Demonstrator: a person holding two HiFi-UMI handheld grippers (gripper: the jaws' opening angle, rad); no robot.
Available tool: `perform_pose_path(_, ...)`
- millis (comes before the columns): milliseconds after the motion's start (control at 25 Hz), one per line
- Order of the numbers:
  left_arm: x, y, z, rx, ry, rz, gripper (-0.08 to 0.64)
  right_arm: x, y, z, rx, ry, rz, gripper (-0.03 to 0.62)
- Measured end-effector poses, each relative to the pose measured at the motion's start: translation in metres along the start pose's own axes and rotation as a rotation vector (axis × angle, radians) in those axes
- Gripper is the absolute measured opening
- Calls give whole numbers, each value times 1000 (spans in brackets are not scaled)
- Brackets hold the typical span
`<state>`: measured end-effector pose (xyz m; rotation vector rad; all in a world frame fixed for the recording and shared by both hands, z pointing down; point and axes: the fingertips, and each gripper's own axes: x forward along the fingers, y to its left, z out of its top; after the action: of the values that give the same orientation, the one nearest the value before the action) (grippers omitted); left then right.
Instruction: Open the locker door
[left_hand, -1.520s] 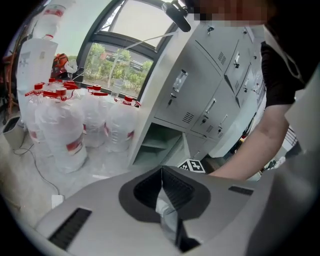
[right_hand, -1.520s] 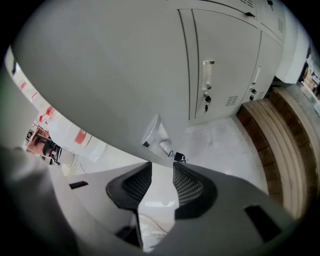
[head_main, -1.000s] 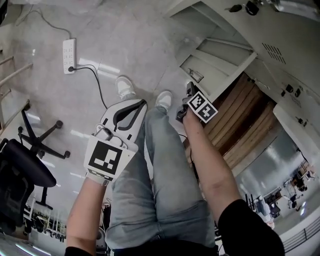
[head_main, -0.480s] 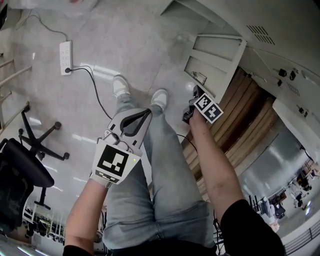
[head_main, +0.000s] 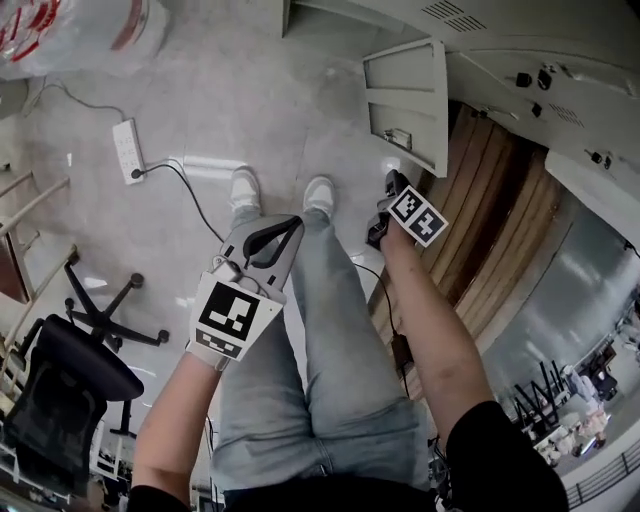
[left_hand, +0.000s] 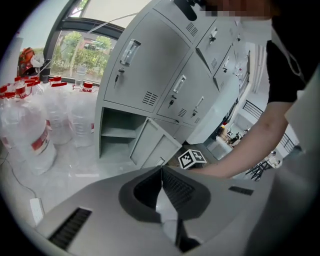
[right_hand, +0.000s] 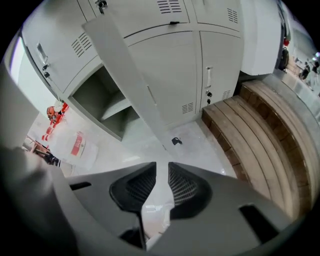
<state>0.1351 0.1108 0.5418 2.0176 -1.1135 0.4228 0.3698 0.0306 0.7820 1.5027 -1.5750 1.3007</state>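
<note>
The grey locker door (head_main: 405, 100) stands swung out from the bottom row of the locker bank (left_hand: 165, 75), and the compartment (right_hand: 102, 107) behind it lies open with a shelf inside. In the right gripper view the door (right_hand: 127, 80) is seen edge-on straight ahead. My right gripper (head_main: 388, 180) hangs just below the door's corner, apart from it. Its jaws (right_hand: 161, 167) are closing, a narrow gap is left, and nothing is between them. My left gripper (head_main: 293, 222) is held over my thigh, its tips (left_hand: 161, 169) touching, empty.
A slatted wooden bench (head_main: 490, 230) runs along the lockers at my right. A small dark object (right_hand: 176, 141) lies on the floor under the door. A power strip (head_main: 128, 150) with its cable, an office chair (head_main: 70, 370) and packs of water bottles (left_hand: 30, 125) are at my left.
The head view has swung, so the open door now sits higher and more upright in it. The right gripper stands clear of the door's edge. The left gripper has lifted slightly toward the middle.
</note>
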Motion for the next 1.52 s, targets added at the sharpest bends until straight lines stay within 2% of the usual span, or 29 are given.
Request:
perform_pose_path(160,-3,-10,7,40,25,-29,23,-25,12,-4,-56,-2,63,81)
perform_pose_path(360,-8,-24,22,70,41,-57,23,-73,42,15,-104,-73,154,71)
perform_pose_path(560,-18,-40,46,110,38,-88,23,-134,91,41,-197,-143,282,66)
perform_pose_path(760,-36,-52,78,176,31,-104,23,-209,147,68,-230,-233,401,66)
perform_pose_path(1080,-95,-103,166,303,-83,-150,23,-341,212,114,-243,-420,515,63)
perform_pose_path(1360,-161,-147,228,336,-218,-150,23,-454,251,146,-353,-556,596,60)
perform_pose_path(1520,-190,-175,256,337,-276,-166,23,-515,265,156,-418,-614,613,60)
